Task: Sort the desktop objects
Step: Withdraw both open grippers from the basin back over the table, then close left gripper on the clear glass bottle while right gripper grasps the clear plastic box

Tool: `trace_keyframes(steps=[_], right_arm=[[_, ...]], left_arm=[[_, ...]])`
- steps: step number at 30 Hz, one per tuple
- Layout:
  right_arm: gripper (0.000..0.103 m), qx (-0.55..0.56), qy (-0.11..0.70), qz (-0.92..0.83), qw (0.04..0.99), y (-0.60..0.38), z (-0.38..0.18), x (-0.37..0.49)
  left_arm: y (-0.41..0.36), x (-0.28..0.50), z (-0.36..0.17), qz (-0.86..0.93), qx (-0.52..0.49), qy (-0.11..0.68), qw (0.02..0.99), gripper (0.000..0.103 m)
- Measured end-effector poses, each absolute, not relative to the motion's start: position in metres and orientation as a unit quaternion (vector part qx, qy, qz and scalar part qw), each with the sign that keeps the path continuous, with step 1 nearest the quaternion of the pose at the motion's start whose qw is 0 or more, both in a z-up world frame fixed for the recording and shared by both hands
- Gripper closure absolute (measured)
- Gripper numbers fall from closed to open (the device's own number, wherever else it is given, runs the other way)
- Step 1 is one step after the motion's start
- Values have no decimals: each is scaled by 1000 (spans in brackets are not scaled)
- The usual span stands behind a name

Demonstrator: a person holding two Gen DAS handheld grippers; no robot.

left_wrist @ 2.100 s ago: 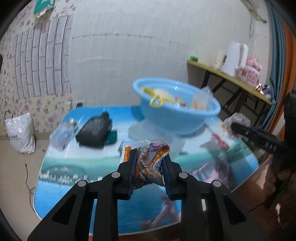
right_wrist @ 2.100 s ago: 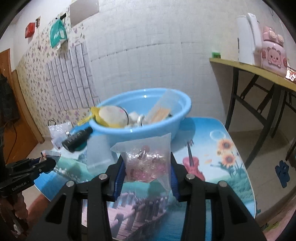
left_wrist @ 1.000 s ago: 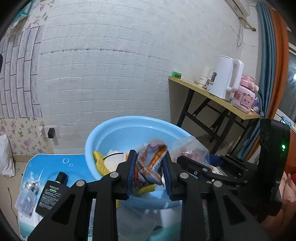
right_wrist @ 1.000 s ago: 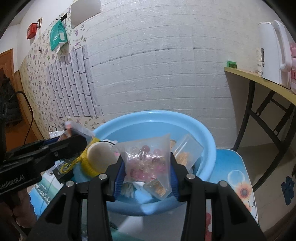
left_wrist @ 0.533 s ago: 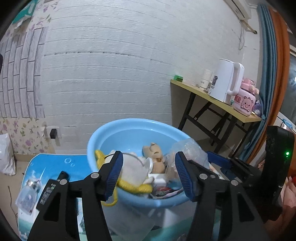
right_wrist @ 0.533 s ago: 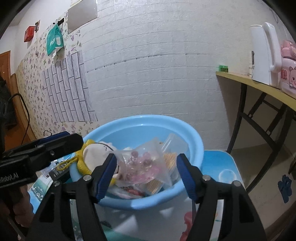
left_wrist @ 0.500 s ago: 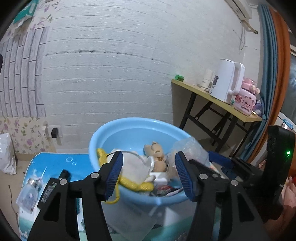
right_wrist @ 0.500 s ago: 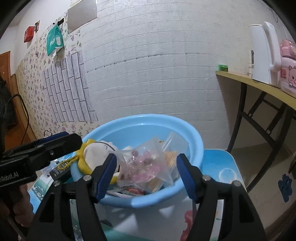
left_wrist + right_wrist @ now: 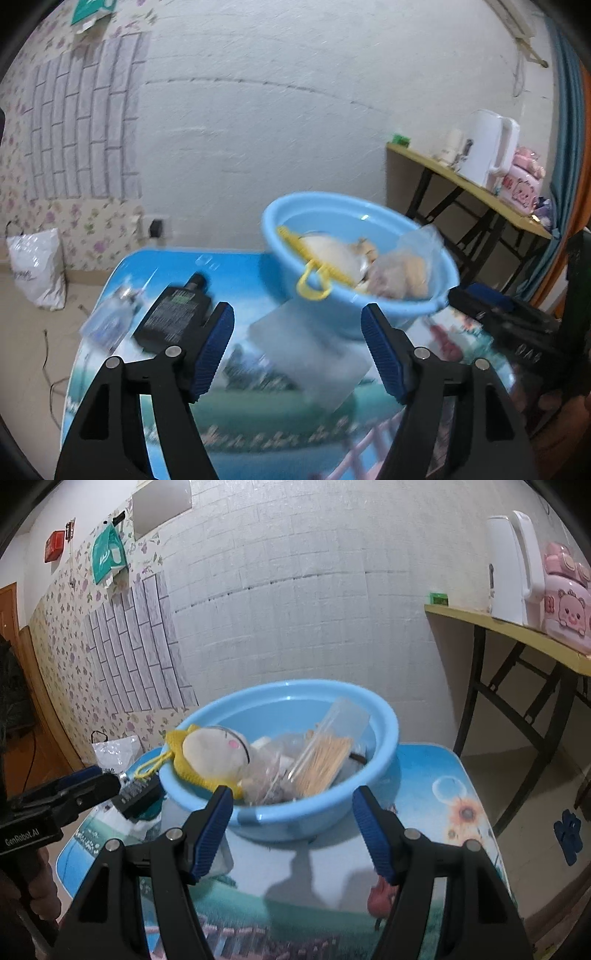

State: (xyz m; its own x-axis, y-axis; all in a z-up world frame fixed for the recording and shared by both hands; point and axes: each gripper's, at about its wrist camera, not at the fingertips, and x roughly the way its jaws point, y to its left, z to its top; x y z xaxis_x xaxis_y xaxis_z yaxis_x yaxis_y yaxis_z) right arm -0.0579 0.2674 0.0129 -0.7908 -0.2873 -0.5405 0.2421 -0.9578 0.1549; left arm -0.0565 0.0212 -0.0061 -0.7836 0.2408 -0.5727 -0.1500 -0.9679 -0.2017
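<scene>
Nearest the lenses, both tools are spread wide and carry nothing: left gripper (image 9: 297,349) hangs over the near table, right gripper (image 9: 291,827) sits just short of the basin. Under them, the picture-print table (image 9: 436,794). A frosted clear plastic piece (image 9: 310,360) lies flat between the left jaws' line of sight and the basin, blurred. Left of it, a black bottle (image 9: 175,315) on its side and a clear packet (image 9: 110,315), both outside the basin, so likely unsorted. Further back, the blue basin (image 9: 314,818) collects the sorted lot: plush doll (image 9: 214,755), toothpick bag (image 9: 325,760), other bags. Empty jaws suggest the next pick comes from the left cluster.
</scene>
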Motion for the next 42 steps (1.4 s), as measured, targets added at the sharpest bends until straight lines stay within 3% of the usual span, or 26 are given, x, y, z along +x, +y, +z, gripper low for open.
trace_keyframes(steps=[29,37,42], right_arm=[[35,394,-24,-901,182,225,-29,-40],[27,407,-6,-894,186,209,-37,-46],[14,412,-1,-890,196,196,-39,-55]], left_arm=[[-83,-26,-59,923,-378,-68,-28,26],[-116,-52,-63,919,-390,-41,-34,26],[-127,-73,-67,912,-410,-16,-24,26]])
